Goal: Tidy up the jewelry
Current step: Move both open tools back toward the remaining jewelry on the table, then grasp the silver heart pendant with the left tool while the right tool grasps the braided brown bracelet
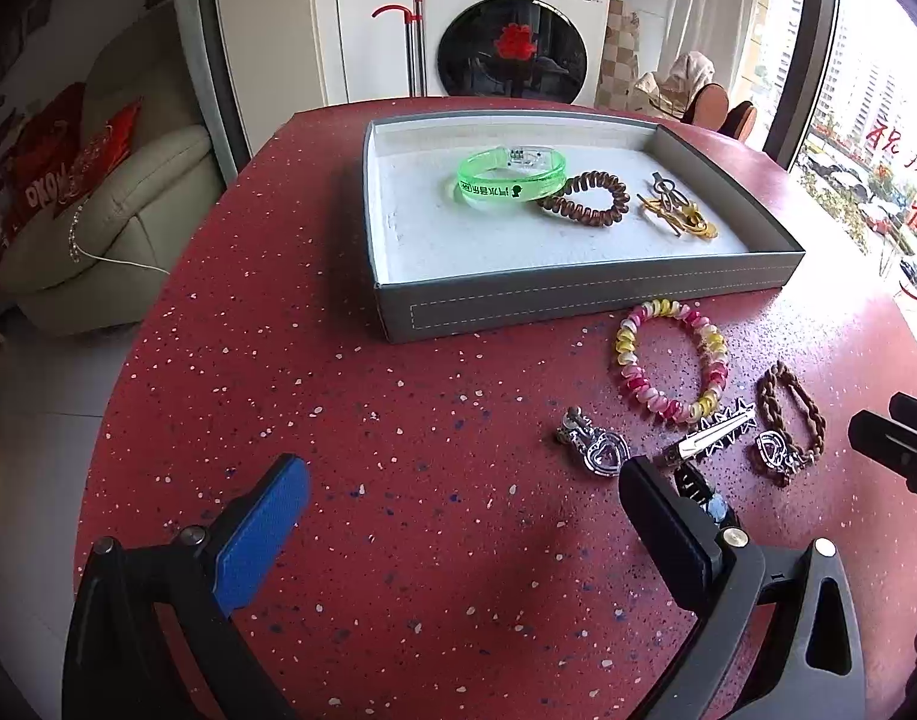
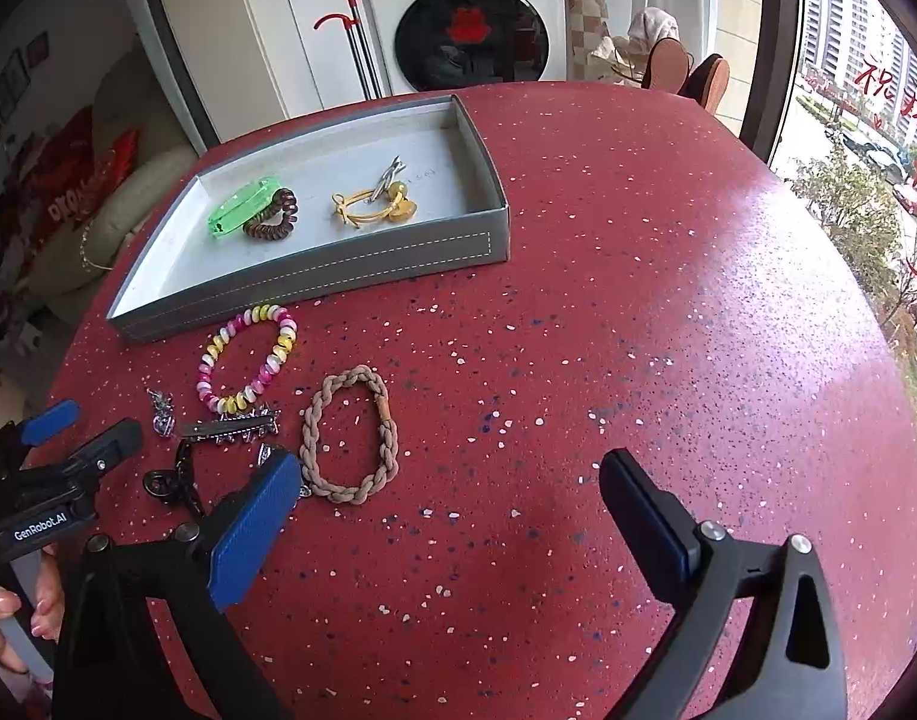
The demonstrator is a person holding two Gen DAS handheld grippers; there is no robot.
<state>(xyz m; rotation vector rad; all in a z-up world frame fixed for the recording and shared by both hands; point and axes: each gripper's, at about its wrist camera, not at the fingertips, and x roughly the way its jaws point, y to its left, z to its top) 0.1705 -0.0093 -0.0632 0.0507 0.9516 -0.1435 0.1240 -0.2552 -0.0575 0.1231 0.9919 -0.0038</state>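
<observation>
I am looking down at a round red speckled stone table [image 1: 350, 420] through 2 wrist cameras. My left gripper [image 1: 464, 504] hovers low over the table with its 2 fingers spread wide, nothing between them; one finger carries a blue pad [image 1: 263, 531]. My right gripper [image 2: 449, 504] is likewise spread wide and holds nothing, above bare tabletop just right of the loose jewelry.

Toward the far side of the table sits a shallow grey rectangular tray with a white lining [image 1: 578, 294]. Inside it lie 3 things: a translucent green plastic bangle with black lettering [image 1: 506, 180], a brown spiral coil hair tie [image 1: 587, 199] touching the bangle's right side, and, apart to the right, a yellow cord hair tie with a metal clip lying across it [image 1: 677, 210].

The rest of the jewelry lies on the table just in front of the tray's right half. A pink, yellow and white spiral coil bracelet [image 1: 671, 360] is nearest the tray wall. Just in front of it lies a silver hair clip edged with small stars [image 1: 713, 429]. To the clip's left is a silver heart-shaped charm [image 1: 596, 447]. To its right lies a tan braided rope hair tie [image 2: 350, 441], with a second silver heart-shaped piece [image 1: 773, 450] resting against it. A black chain piece [image 2: 173, 480] lies close to my left gripper's right finger, partly hidden behind it.
</observation>
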